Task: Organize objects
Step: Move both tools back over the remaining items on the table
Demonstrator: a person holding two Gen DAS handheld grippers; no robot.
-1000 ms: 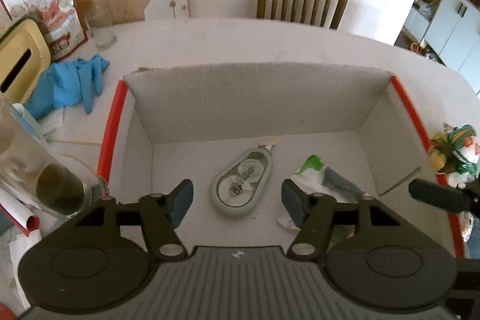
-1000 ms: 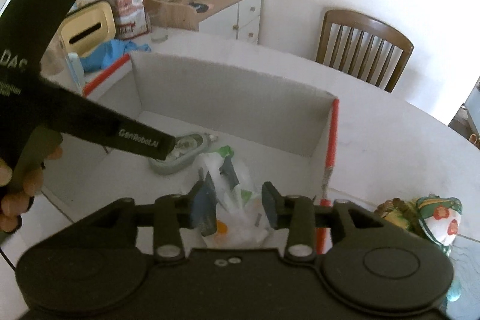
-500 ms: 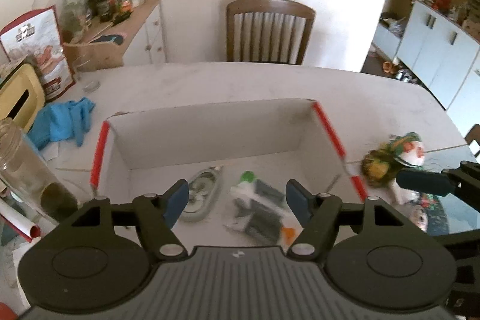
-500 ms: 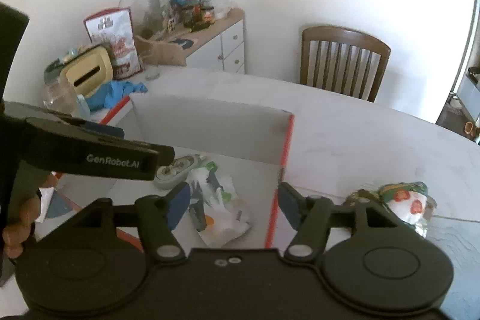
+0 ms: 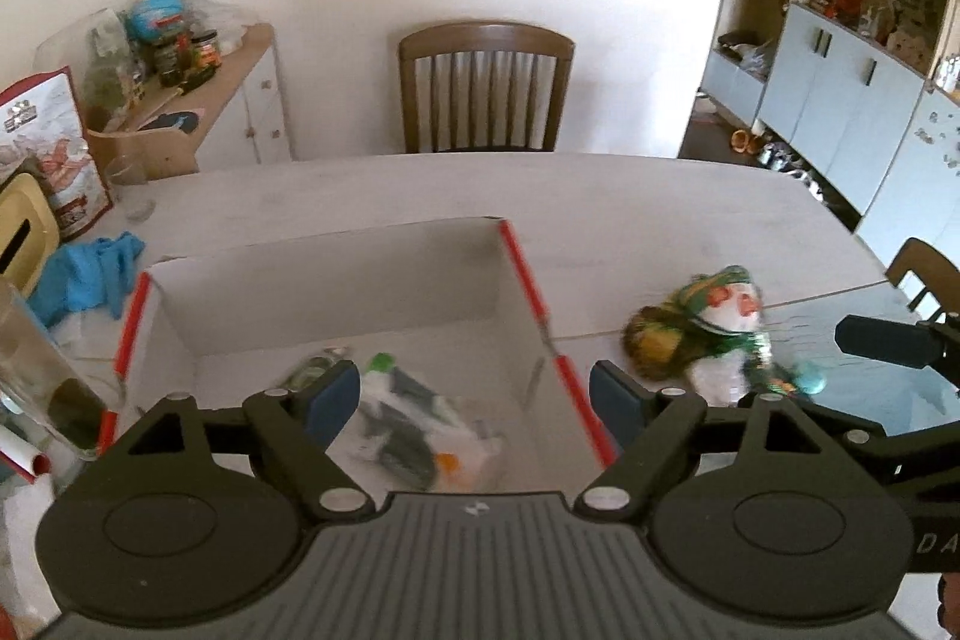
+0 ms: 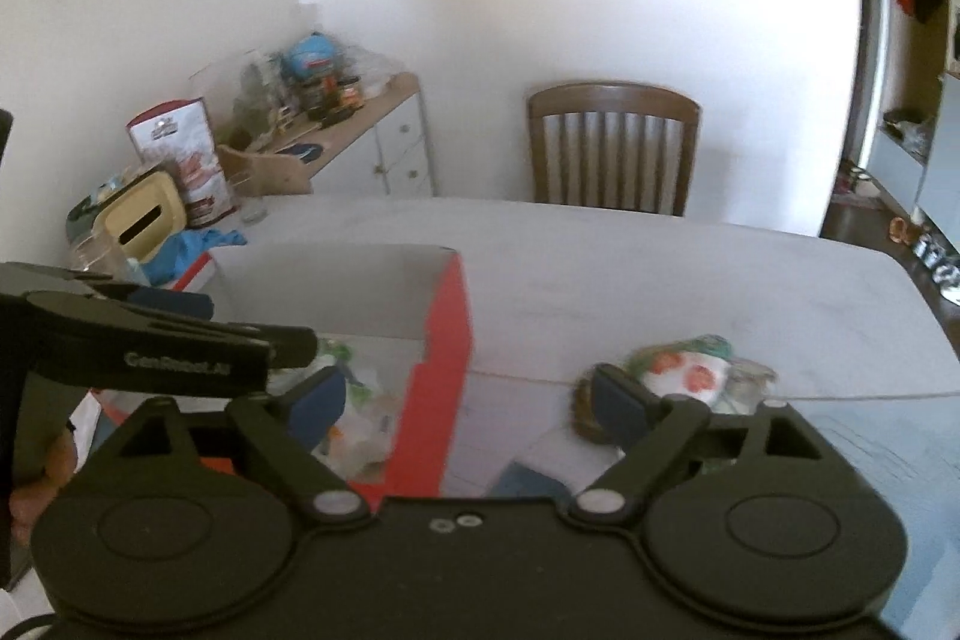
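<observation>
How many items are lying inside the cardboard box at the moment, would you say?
2: a white plastic packet at the middle of the box floor, and a grey oval case just behind the left fingertip. More may be hidden.

Home dining room — table point(image 5: 420, 184), chair point(image 5: 486, 88), cupboards point(image 5: 840, 82)

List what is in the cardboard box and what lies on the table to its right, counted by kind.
Clear plastic packet in the cardboard box: 1
Oval grey case in the box: 1
Colourful wrapped bundle on the table: 1
Total: 3
</observation>
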